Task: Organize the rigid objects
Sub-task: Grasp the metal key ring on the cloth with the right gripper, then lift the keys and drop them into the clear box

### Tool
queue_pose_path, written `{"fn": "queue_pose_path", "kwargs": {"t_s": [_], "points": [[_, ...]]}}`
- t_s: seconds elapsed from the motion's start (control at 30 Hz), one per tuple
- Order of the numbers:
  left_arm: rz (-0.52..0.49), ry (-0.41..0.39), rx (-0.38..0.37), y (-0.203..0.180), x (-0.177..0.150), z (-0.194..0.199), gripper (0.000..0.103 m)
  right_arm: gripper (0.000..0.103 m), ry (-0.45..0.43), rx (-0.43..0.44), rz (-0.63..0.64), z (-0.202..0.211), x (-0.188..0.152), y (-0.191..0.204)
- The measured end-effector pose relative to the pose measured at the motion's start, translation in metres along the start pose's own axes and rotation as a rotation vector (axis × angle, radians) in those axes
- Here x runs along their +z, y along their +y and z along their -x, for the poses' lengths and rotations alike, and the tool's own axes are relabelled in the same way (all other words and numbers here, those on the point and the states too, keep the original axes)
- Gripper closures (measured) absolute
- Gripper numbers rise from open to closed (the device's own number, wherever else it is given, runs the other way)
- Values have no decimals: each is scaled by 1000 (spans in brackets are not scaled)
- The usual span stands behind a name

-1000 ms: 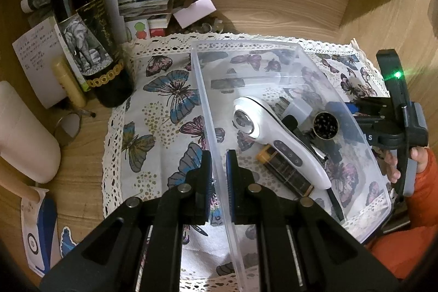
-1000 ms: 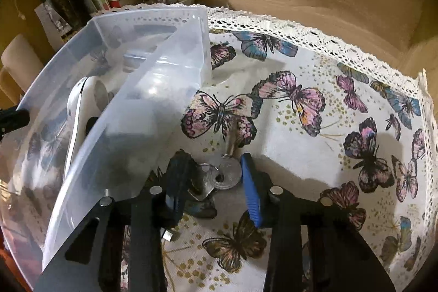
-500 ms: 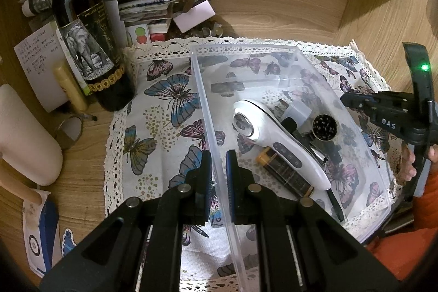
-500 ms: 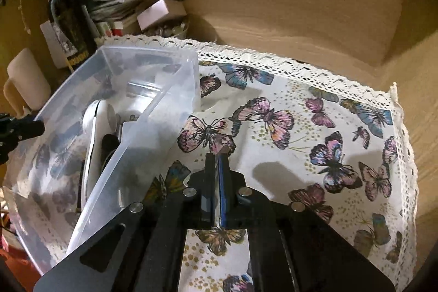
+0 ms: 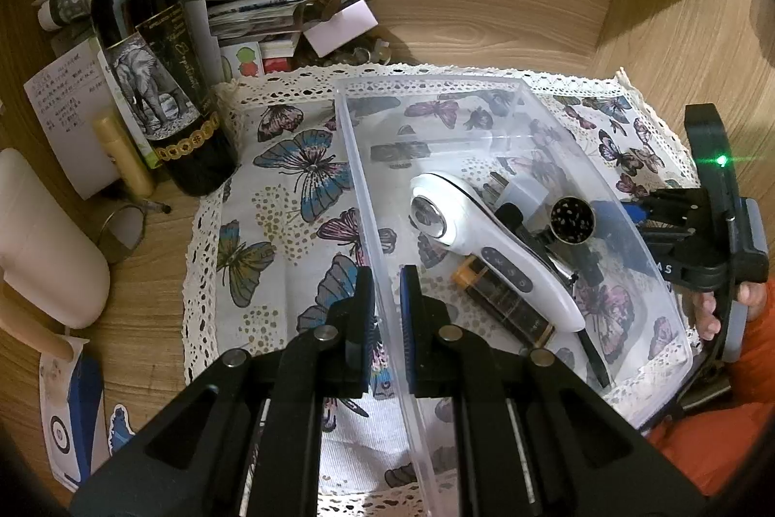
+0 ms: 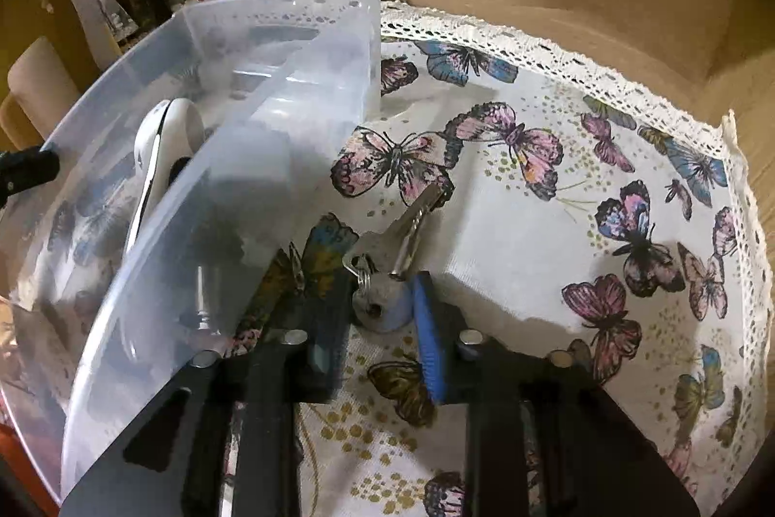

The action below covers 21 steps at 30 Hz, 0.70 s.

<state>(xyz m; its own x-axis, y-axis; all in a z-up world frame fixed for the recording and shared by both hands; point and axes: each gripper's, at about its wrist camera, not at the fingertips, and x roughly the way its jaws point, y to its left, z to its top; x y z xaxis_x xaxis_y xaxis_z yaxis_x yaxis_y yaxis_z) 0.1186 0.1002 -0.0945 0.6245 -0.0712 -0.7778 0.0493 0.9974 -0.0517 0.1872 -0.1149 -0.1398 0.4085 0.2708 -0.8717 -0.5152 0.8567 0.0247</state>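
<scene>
A clear plastic bin (image 5: 484,90) stands on a butterfly cloth (image 5: 290,197). Inside it lie a white handheld device (image 5: 489,245), a round black tin (image 5: 572,219) and a dark cylinder (image 5: 503,308). My left gripper (image 5: 387,299) is shut on the bin's near left wall. In the right wrist view a bunch of silver keys (image 6: 387,274) lies on the cloth just right of the bin (image 6: 271,119). My right gripper (image 6: 380,323) straddles the keys and its jaws are opening, the left pad apart from them. That right gripper (image 5: 678,221) also shows beyond the bin's right wall.
A wine bottle (image 5: 155,90), papers and small boxes (image 5: 261,18) crowd the back left corner. A cream cylinder (image 5: 43,245) lies at the left. Wooden walls close the back and the right. A person's hand and orange sleeve (image 5: 726,313) are at the right edge.
The right gripper shut fully and rose half a second ago; now it sits lower with its jaws parted around the keys. The left gripper and the bin have not moved.
</scene>
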Motion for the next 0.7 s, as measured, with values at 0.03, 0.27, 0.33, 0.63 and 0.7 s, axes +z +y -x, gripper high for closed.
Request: {"fn": "queue_pose_path", "kwargs": {"t_s": [0.03,0.27,0.33,0.63,0.7], "points": [[1,0,-1,0,0,0,92,81,-5,-1,-7,1,0,-1],[0,0,0,0,0,0,92,81,-99,-26,-47,33,3,-9],[0,0,1,0,0,0,92,81,-142,-28,-55,48,7,-11],[-1,-4,-3,-2,0,-1,92,82,-316,-38,-42,109,22,2],[-1,-5,-4,-2,0,-1,92,82,-348,-34,-32,117,25,7]]}}
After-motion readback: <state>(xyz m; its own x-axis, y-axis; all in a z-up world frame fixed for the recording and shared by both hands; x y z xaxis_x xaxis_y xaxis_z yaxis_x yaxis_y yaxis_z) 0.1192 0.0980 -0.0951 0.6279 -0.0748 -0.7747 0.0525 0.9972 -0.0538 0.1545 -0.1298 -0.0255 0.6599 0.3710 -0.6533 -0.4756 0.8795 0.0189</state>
